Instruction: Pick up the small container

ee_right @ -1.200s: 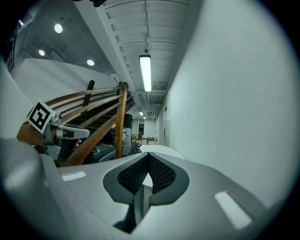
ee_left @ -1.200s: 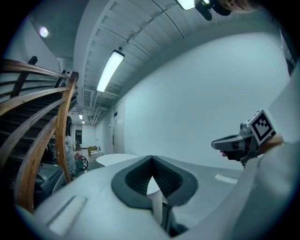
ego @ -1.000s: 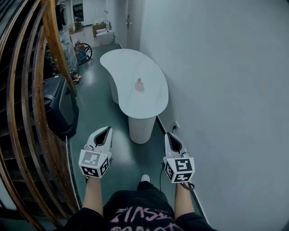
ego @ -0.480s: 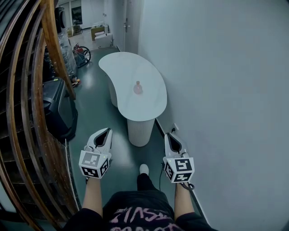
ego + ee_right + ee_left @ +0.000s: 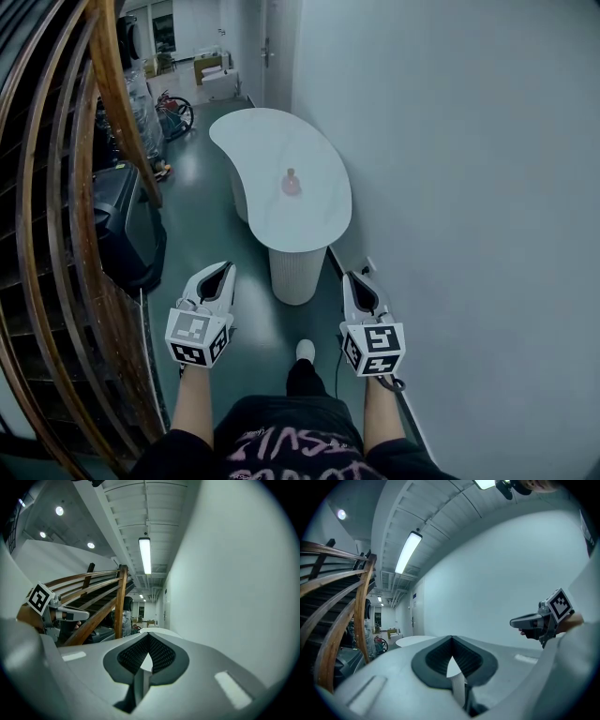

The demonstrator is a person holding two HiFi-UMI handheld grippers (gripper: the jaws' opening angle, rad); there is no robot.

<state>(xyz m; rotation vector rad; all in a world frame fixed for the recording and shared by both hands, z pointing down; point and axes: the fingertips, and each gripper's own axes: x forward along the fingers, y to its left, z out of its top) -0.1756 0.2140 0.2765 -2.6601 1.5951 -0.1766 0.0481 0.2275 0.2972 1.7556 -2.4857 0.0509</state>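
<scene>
Container: the small pink container (image 5: 292,183) stands upright on the white table (image 5: 253,136), on the near right part of the top. It is well apart from both grippers, and sideways it falls between their two lines.
Left jaws: we hold the left gripper (image 5: 225,267) low over the green floor (image 5: 202,202). Its jaws are closed tip to tip with nothing between them. In its own view the tabletop shows as a pale sliver just left of the tips, too far off for us to make out the container.
Right jaws: the right gripper (image 5: 353,277) is level with the left one and close to the wall (image 5: 469,187). Its jaws are also together and empty, and the table edge sits just above the tips in its view.
In the way: the floor and the table's near edge, over a ribbed pedestal (image 5: 295,272), lie between the jaws and the container.
Left: a curved wooden railing (image 5: 105,112) runs along the stairs. A dark bulky thing (image 5: 127,220) that we cannot identify stands beside it.
Right: a socket (image 5: 369,265) is low on the wall, just beyond the right gripper.
Near: our shoe (image 5: 305,350) is on the floor between the grippers.
Far: something wheeled (image 5: 174,111) stands past the table, too small for us to tell what it is.
</scene>
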